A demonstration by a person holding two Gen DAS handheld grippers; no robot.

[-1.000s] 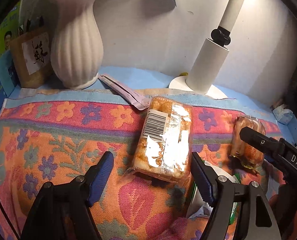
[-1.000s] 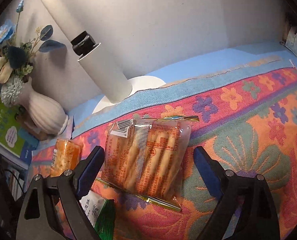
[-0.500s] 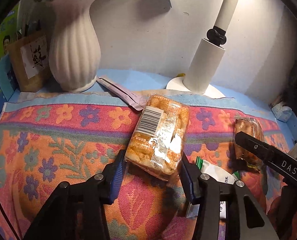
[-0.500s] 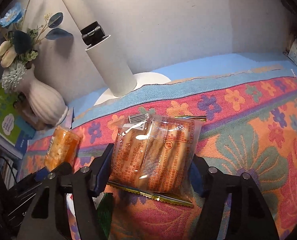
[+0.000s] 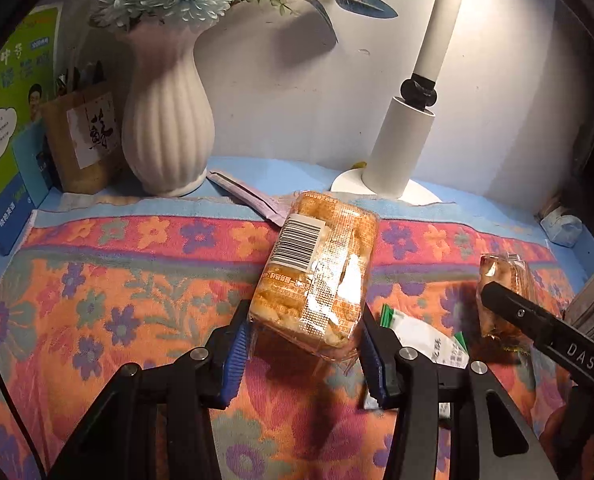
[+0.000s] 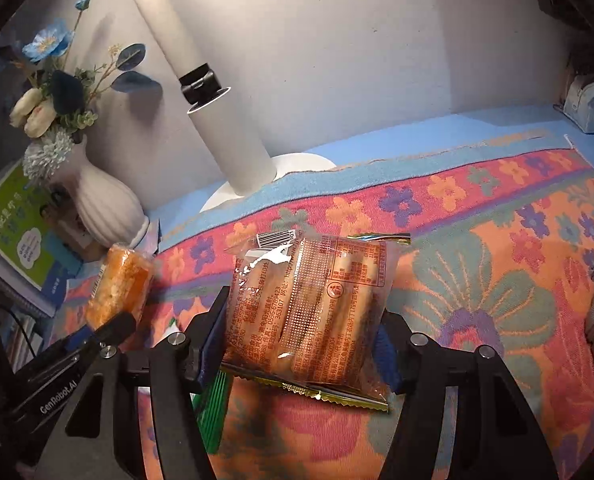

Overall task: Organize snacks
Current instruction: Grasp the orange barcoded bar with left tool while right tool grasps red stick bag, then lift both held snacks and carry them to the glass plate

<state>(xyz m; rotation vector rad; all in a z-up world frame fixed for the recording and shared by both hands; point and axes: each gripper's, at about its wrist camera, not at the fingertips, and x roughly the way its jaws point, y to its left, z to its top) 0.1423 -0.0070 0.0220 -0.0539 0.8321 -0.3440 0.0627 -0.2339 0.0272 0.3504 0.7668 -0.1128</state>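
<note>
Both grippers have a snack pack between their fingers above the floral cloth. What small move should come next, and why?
Probably lift both a little higher. The left gripper clamps the barcode-labelled pack and the right gripper clamps the breadstick pack, but each pack's far end sits low over the cloth.
</note>
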